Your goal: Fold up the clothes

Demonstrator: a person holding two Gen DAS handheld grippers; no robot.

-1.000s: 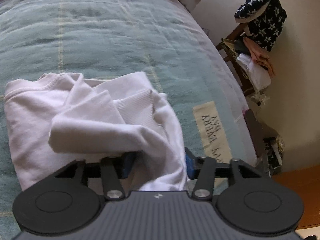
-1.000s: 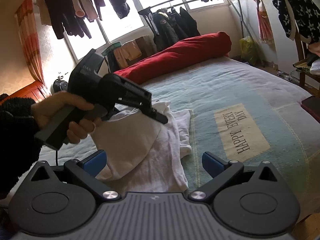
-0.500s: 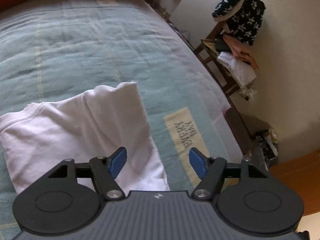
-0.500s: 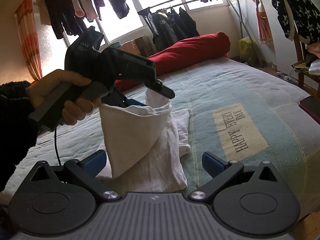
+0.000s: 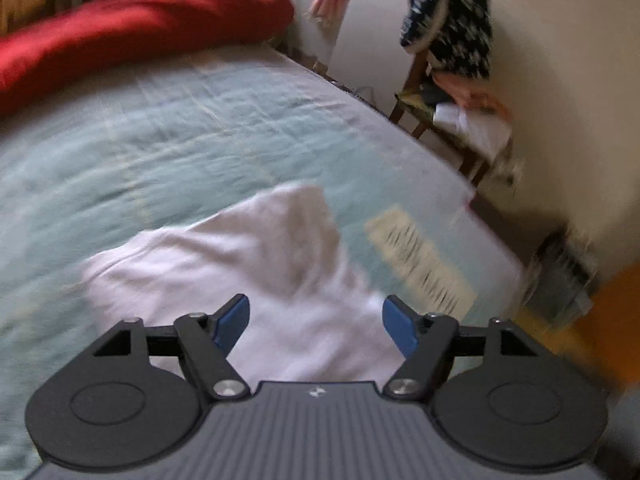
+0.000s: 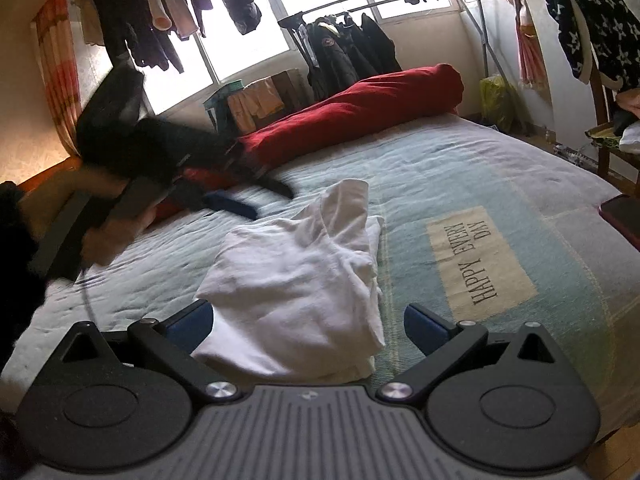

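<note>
Right wrist: left gripper (image 6: 260, 200) blurred, empty, just opened | white garment (image 6: 304, 280) | right gripper (image 6: 308, 326) open

Left gripper (image 5: 316, 322) raised at far left, angled down, jaws just opening, empty. Right gripper (image 6: 308, 326) near, jaws wide, empty.

Red bolster (image 6: 352, 112), chair (image 5: 444, 120), phone (image 6: 622, 216)

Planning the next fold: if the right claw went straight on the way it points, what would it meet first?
Most likely the white garment, lying on the bedspread directly between the open right claw fingers; depth is uncertain.
</note>
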